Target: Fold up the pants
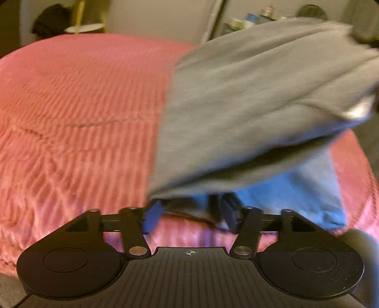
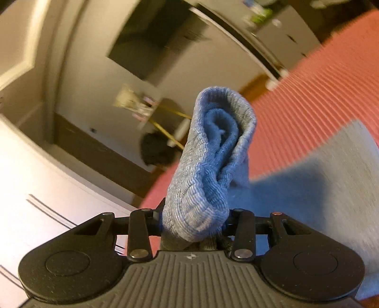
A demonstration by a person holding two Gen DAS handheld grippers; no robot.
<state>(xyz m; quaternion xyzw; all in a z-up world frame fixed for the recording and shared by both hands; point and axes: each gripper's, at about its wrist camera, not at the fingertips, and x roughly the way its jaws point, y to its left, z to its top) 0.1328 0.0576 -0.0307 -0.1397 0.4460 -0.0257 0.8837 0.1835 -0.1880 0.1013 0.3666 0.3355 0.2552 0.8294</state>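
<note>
The grey pants (image 1: pixel 248 106) are lifted above the pink ribbed bedspread (image 1: pixel 78 118), stretched from my left gripper (image 1: pixel 191 213) up and away to the right. My left gripper is shut on a bunched edge of the pants; its fingers (image 1: pixel 228 213) show under the cloth. In the right wrist view my right gripper (image 2: pixel 193 227) is shut on the ribbed cuff of the pants (image 2: pixel 208 163), which stands up rolled between the jaws. More grey cloth (image 2: pixel 319 180) hangs to the right over the bedspread (image 2: pixel 319 85).
Beyond the bed stand a white round side table (image 1: pixel 84 28) with a dark garment, a wall and a cluttered shelf (image 1: pixel 251 20). The right wrist view shows tilted walls, a door frame and a dark picture (image 2: pixel 154 40).
</note>
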